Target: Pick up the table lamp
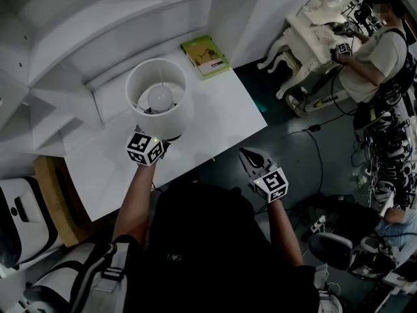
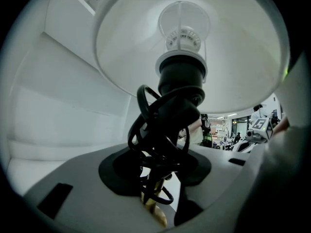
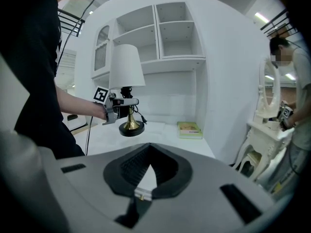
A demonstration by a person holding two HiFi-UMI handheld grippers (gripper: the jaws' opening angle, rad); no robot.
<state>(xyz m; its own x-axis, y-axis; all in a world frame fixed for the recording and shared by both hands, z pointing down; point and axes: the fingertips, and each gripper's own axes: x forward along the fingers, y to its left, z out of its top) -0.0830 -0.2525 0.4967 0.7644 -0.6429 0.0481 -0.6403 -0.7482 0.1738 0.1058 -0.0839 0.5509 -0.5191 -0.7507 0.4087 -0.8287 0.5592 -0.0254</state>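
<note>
Under the shade [image 2: 233,57], coiled cord [image 2: 164,126]

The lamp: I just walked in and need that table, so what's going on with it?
A person holds tongs in each hand. The left tongs are clamped on the stem of the lamp, below its white shade, and its base looks just clear of the white table. The right tongs hang off the table's near edge, shut and empty. A green book lies at the back.
</note>
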